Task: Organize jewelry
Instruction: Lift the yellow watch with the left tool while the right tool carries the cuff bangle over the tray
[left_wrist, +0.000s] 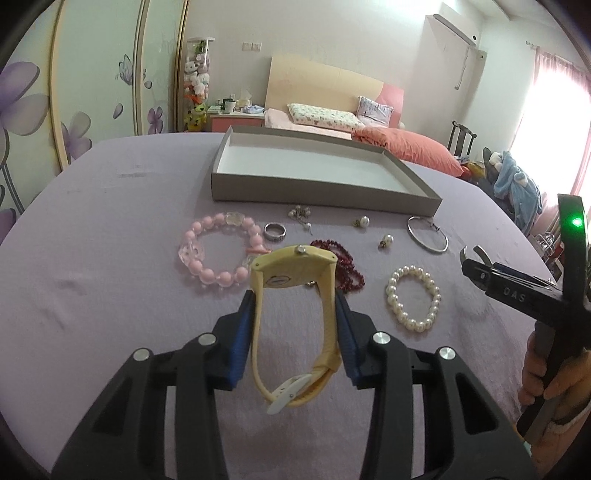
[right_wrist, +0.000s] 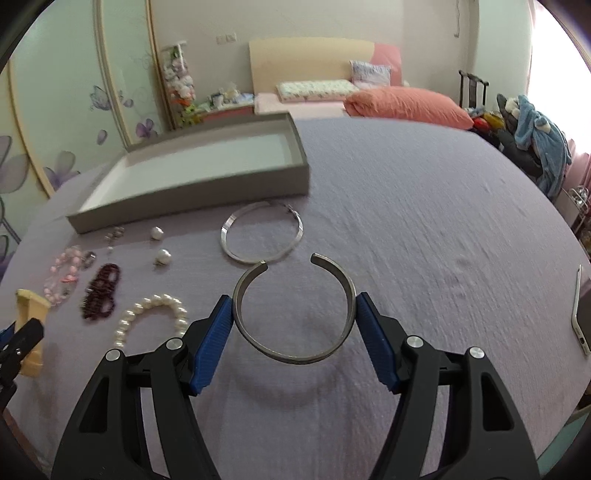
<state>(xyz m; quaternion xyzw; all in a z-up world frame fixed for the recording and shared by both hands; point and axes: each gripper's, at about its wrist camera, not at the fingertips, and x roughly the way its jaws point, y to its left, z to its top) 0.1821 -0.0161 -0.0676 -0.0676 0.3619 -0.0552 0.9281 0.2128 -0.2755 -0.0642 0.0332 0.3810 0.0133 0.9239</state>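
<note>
Left wrist view: the left gripper (left_wrist: 295, 306) has its blue fingers (left_wrist: 242, 332) clamped on the strap of a yellow watch (left_wrist: 291, 280), one pad on each side of the loop, and the watch is held up off the lilac-covered worktop (left_wrist: 110, 258). Beyond it lie a pink bead bracelet (left_wrist: 221, 251), a silver ring (left_wrist: 275, 232), a dark red bead strand (left_wrist: 340, 262) (partly hidden behind the watch), a white pearl bracelet (left_wrist: 413, 297), two pearl earrings (left_wrist: 364, 221) (left_wrist: 387, 240), a small cluster piece (left_wrist: 299, 214) and a thin silver hoop bangle (left_wrist: 427, 234). Farther back sits a shallow grey tray (left_wrist: 258, 188) with a white floor, nothing in it. The other gripper enters at the right edge, held in a hand (left_wrist: 554, 376).

Right wrist view: the right gripper (right_wrist: 294, 317) has its fingers (right_wrist: 212, 339) pressed against both sides of an open silver cuff bangle (right_wrist: 295, 354), gap facing away, lifted above the cloth, its shadow lying below. The hoop bangle (right_wrist: 262, 232) lies just beyond the cuff's open ends, near the tray (right_wrist: 221, 199). Pearl bracelet (right_wrist: 147, 314), red strand (right_wrist: 101, 291) and pink bracelet (right_wrist: 62, 273) lie to the left; a phone (right_wrist: 580, 314) lies at the right edge.
</note>
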